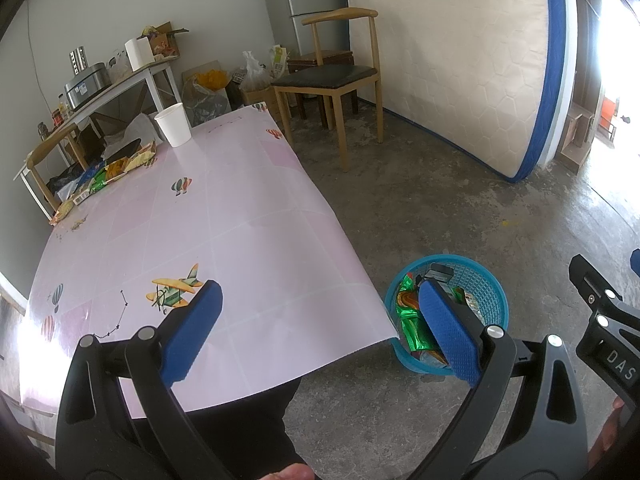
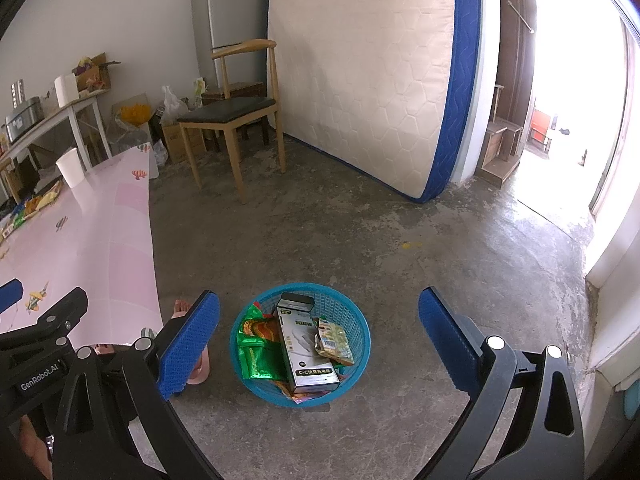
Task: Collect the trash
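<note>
A blue plastic basket (image 2: 356, 316) stands on the concrete floor beside the table; it holds green foil wrappers (image 2: 256, 356), a grey cable box (image 2: 306, 348) and a small snack packet (image 2: 334, 340). My right gripper (image 2: 320, 340) hangs open above it, nothing between its blue pads. My left gripper (image 1: 320, 332) is open too, over the near corner of the pink table (image 1: 192, 232), with the basket (image 1: 486, 292) partly behind its right finger. Snack wrappers (image 1: 116, 168) and a white paper cup (image 1: 174, 125) lie at the table's far left.
A wooden chair (image 2: 236, 116) stands past the table. A mattress (image 2: 372, 68) leans on the wall beside a bright doorway (image 2: 576, 100). A side table (image 1: 120, 80) with clutter lines the left wall. A person's sandalled foot (image 2: 188, 316) rests near the basket.
</note>
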`<action>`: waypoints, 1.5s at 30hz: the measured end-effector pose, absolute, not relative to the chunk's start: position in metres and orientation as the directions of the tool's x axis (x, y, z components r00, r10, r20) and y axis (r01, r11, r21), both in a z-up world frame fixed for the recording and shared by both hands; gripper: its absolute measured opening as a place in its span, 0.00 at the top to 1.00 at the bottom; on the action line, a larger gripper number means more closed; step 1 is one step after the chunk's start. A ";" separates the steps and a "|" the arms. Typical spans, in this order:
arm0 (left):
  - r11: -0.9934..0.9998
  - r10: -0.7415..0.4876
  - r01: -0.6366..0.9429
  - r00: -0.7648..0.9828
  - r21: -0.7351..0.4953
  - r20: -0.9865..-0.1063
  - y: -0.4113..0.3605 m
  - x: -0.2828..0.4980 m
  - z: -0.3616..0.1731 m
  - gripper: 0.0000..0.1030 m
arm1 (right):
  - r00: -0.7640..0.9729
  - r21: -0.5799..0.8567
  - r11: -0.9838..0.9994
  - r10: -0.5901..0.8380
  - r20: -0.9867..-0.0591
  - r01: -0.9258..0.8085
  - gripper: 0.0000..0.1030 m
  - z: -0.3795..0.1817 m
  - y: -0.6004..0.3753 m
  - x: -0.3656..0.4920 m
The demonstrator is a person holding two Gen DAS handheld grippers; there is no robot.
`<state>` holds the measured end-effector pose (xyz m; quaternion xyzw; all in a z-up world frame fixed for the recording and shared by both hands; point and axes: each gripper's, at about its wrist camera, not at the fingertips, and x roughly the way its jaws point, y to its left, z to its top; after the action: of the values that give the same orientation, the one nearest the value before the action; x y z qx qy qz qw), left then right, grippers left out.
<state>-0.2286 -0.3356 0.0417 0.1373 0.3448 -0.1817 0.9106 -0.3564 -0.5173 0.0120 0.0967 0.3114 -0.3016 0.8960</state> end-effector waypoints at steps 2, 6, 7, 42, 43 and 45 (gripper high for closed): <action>0.896 -0.236 0.426 0.697 0.126 -0.677 -0.336 -0.229 0.041 0.08 | 0.623 -0.015 0.799 -0.481 -0.616 0.602 0.06 0.012 -0.517 -0.357; 0.895 -0.239 0.429 0.693 0.123 -0.680 -0.338 -0.229 0.042 0.08 | 0.624 -0.015 0.799 -0.481 -0.616 0.601 0.06 0.013 -0.516 -0.355; 0.894 -0.240 0.430 0.693 0.123 -0.680 -0.338 -0.228 0.043 0.08 | 0.623 -0.016 0.799 -0.482 -0.616 0.601 0.06 0.013 -0.516 -0.356; 0.894 -0.237 0.429 0.696 0.128 -0.678 -0.340 -0.227 0.044 0.08 | 0.621 -0.022 0.797 -0.487 -0.614 0.604 0.06 0.012 -0.516 -0.357; 0.894 -0.236 0.429 0.696 0.129 -0.678 -0.341 -0.227 0.044 0.08 | 0.620 -0.023 0.797 -0.487 -0.615 0.604 0.06 0.012 -0.516 -0.358; 0.894 -0.237 0.430 0.697 0.130 -0.677 -0.340 -0.228 0.044 0.08 | 0.619 -0.017 0.797 -0.482 -0.620 0.604 0.06 0.010 -0.517 -0.360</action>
<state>-0.2275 -0.3405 0.0440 0.1403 0.3439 -0.1830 0.9103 -0.3604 -0.5172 0.0104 0.0968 0.3136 -0.3034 0.8945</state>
